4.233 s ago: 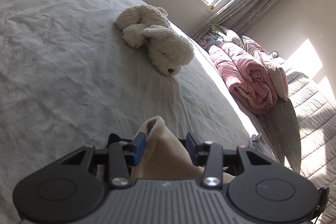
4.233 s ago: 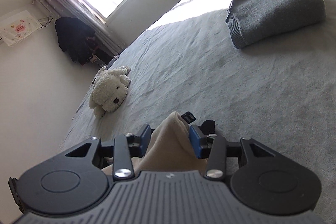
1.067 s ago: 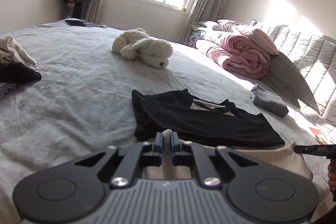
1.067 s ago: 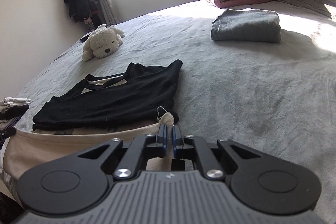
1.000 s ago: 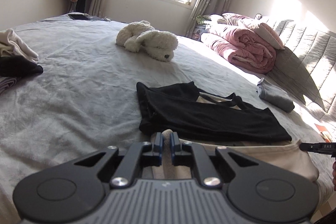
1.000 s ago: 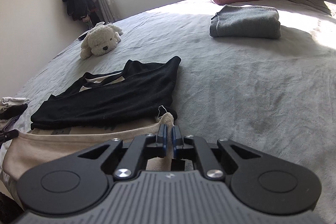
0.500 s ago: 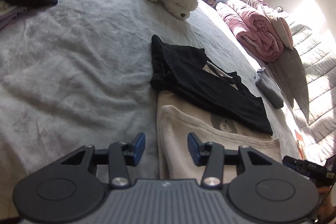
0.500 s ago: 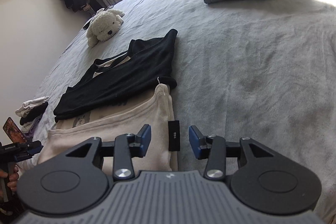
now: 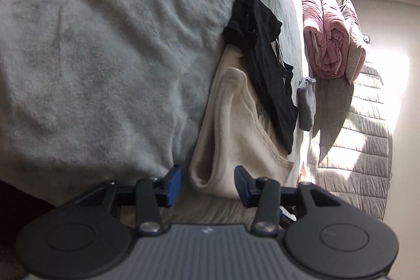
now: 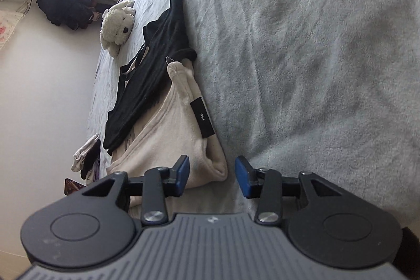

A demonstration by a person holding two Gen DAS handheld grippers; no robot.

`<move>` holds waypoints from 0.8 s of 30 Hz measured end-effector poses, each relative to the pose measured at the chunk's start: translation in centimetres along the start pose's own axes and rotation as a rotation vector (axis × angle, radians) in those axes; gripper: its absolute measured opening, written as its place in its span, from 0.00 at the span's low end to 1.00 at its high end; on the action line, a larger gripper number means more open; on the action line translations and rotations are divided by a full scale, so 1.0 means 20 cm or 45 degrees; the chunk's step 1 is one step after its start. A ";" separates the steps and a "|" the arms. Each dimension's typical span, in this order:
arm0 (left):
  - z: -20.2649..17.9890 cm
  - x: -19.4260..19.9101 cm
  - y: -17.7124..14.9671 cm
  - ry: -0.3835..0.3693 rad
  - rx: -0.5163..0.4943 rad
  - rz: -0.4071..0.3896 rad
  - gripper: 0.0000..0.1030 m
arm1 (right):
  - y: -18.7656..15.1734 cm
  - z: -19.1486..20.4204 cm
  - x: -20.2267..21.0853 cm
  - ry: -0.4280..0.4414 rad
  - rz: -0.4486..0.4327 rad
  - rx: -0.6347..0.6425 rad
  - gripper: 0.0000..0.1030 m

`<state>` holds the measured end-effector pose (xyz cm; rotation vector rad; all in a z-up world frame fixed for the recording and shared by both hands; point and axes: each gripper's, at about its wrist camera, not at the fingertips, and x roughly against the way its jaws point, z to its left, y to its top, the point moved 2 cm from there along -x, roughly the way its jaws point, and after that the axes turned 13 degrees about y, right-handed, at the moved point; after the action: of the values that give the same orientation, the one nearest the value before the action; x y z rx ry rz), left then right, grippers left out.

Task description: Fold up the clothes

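Note:
A beige garment (image 9: pixel 236 127) with black sleeves (image 9: pixel 262 49) lies on the grey bed, its beige lower part folded up over itself. It also shows in the right wrist view (image 10: pixel 178 133), with a black size tag (image 10: pixel 202 120) on its fold. My left gripper (image 9: pixel 207 183) is open, its jaws either side of the garment's near left corner. My right gripper (image 10: pixel 212 176) is open, its jaws either side of the near right corner. Neither holds cloth.
A white plush dog (image 10: pixel 118 28) lies beyond the garment. A pink rolled duvet (image 9: pixel 328 38) and a folded grey garment (image 9: pixel 305 104) lie near the quilted headboard (image 9: pixel 362 148). A small pile of clothes (image 10: pixel 86 160) sits at the bed's edge.
Both grippers opened and let go of the beige hem, which now lies folded on the garment. Both have since drawn back, rolled sideways and dropped to the near fold corners.

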<state>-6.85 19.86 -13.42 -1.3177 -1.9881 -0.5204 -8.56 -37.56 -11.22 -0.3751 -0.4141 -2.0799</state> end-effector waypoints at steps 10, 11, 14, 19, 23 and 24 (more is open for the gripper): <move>-0.02 -0.05 -0.01 -0.127 0.035 -0.019 0.10 | 0.01 0.00 -0.01 0.129 -0.024 -0.074 0.15; -0.02 -0.04 -0.01 -0.167 0.048 -0.025 0.09 | 0.01 0.00 0.01 0.161 -0.042 -0.089 0.15; -0.03 -0.03 0.01 -0.283 0.092 -0.046 0.09 | 0.03 0.02 0.06 0.267 -0.102 -0.137 0.15; -0.09 -0.02 0.04 -0.443 0.179 -0.112 0.09 | 0.07 0.10 0.08 0.400 -0.198 -0.199 0.15; -0.14 -0.01 0.07 -0.570 0.249 -0.165 0.09 | 0.10 0.16 0.06 0.478 -0.280 -0.274 0.15; -0.15 -0.01 0.08 -0.602 0.266 -0.179 0.09 | 0.11 0.16 0.05 0.489 -0.304 -0.296 0.15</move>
<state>-4.35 18.38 -11.54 -1.2567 -2.4547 -0.0544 -6.81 -38.00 -7.52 -0.0546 0.0152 -2.3766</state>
